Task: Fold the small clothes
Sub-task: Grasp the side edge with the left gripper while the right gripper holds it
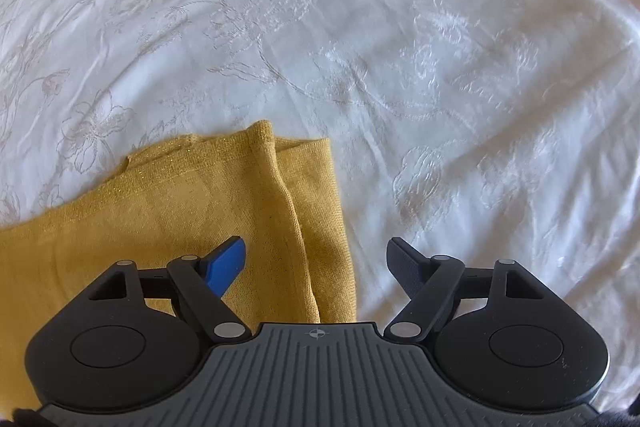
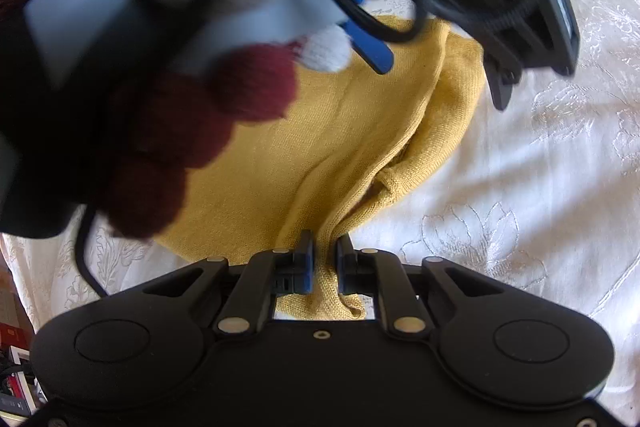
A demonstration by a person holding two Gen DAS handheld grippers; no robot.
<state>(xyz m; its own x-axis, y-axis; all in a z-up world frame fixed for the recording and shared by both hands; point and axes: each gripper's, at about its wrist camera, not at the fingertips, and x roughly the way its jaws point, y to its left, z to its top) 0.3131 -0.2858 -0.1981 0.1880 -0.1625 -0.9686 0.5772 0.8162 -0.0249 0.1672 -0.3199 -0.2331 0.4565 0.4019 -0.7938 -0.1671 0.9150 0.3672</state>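
Note:
A mustard-yellow knit garment [image 1: 192,203] lies partly folded on a white embroidered cloth [image 1: 400,47]. My left gripper [image 1: 318,253] is open above the garment's right edge, its blue finger [image 1: 224,263] over the fabric and its black finger [image 1: 404,259] over the white cloth. In the right wrist view my right gripper [image 2: 325,247] is shut on a bunched edge of the yellow garment [image 2: 320,131] and holds it. The left gripper [image 2: 440,67], held by a hand in a dark red glove [image 2: 168,131], hovers over the far side of the garment.
The white embroidered cloth [image 2: 520,167] covers the whole surface around the garment. A black cable [image 2: 86,259] hangs from the left gripper. Boxes and clutter [image 2: 16,367] show at the lower left, beyond the surface's edge.

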